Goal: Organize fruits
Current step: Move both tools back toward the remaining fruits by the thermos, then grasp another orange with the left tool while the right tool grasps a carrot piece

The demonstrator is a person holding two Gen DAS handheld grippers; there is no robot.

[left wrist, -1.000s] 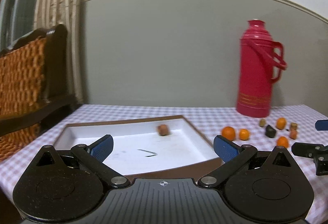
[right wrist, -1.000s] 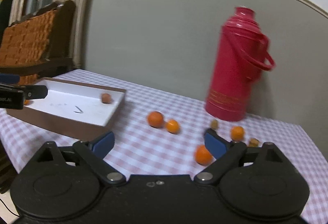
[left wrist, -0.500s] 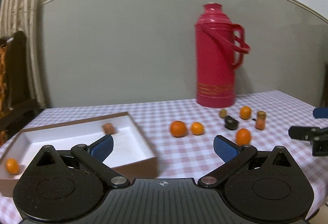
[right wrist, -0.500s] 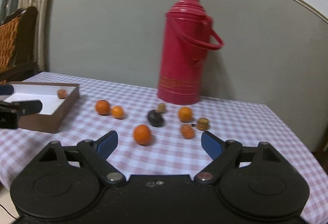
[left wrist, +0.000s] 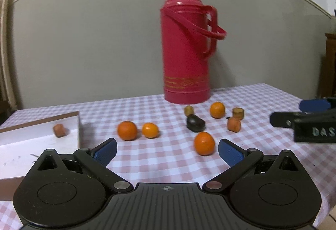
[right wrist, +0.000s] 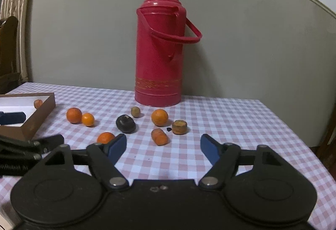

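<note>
Orange fruit (left wrist: 204, 143) lies in front of the flask (left wrist: 185, 51); left gripper (left wrist: 167, 151) and right gripper (right wrist: 163, 146), both agape and empty, approach: next, close on it.

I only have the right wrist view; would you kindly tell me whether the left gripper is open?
Observer: Yes, the left gripper is open and holds nothing.
Operator: Thank you. The nearest orange is half hidden in my view; is it whole?
Observer: It is. The orange lies whole, close ahead of that gripper, toward its right side.
Operator: Does the box hold anything besides the small piece?
Observer: On the white floor of the box there is a thin dark mark. The box's left part is out of view.
</note>
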